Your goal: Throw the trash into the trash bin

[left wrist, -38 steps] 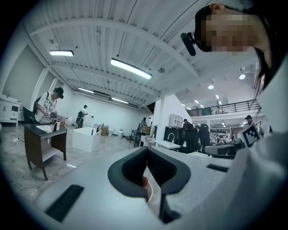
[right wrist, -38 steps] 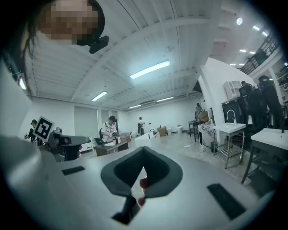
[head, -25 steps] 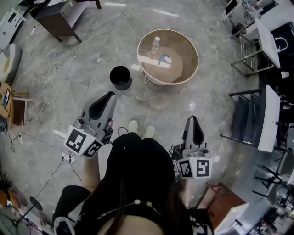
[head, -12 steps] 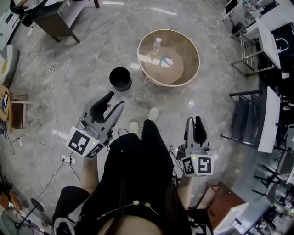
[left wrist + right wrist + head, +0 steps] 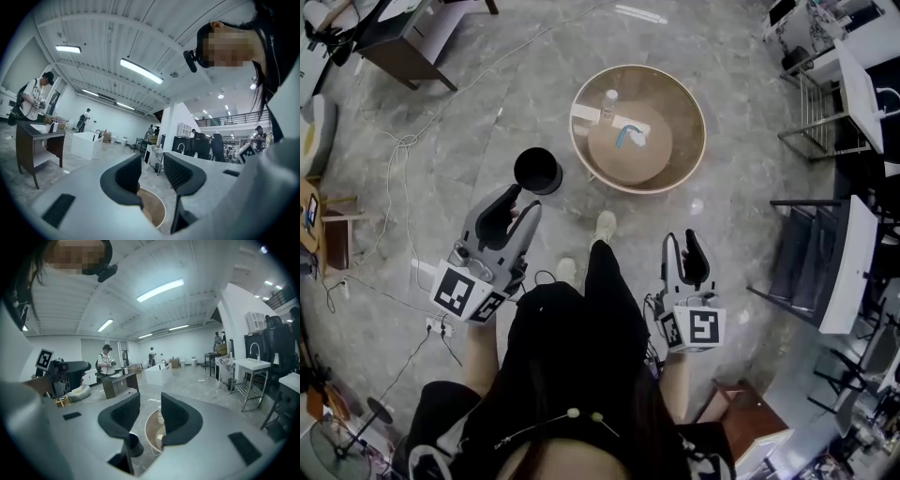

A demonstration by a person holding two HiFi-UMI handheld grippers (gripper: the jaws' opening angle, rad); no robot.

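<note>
Approach to pickup: your left claw [image 5: 516, 200] and right claw [image 5: 682, 240] have just opened, both empty, as you step nearer the bottle [image 5: 608, 103] on the round worktop [image 5: 686, 103], trash bin [image 5: 537, 171] beside it.

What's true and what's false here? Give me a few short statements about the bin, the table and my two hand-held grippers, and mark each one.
1. The black trash bin stands on the floor beside the round table. True.
2. The bottle stands upright on the round table. True.
3. The left hand-held gripper holds the bottle. False: its jaws have just been opening, stand apart and are empty; the bottle is on the table.
4. The right hand-held gripper is shut. False: its jaws have just been opening and stand apart, with nothing between them.
</note>
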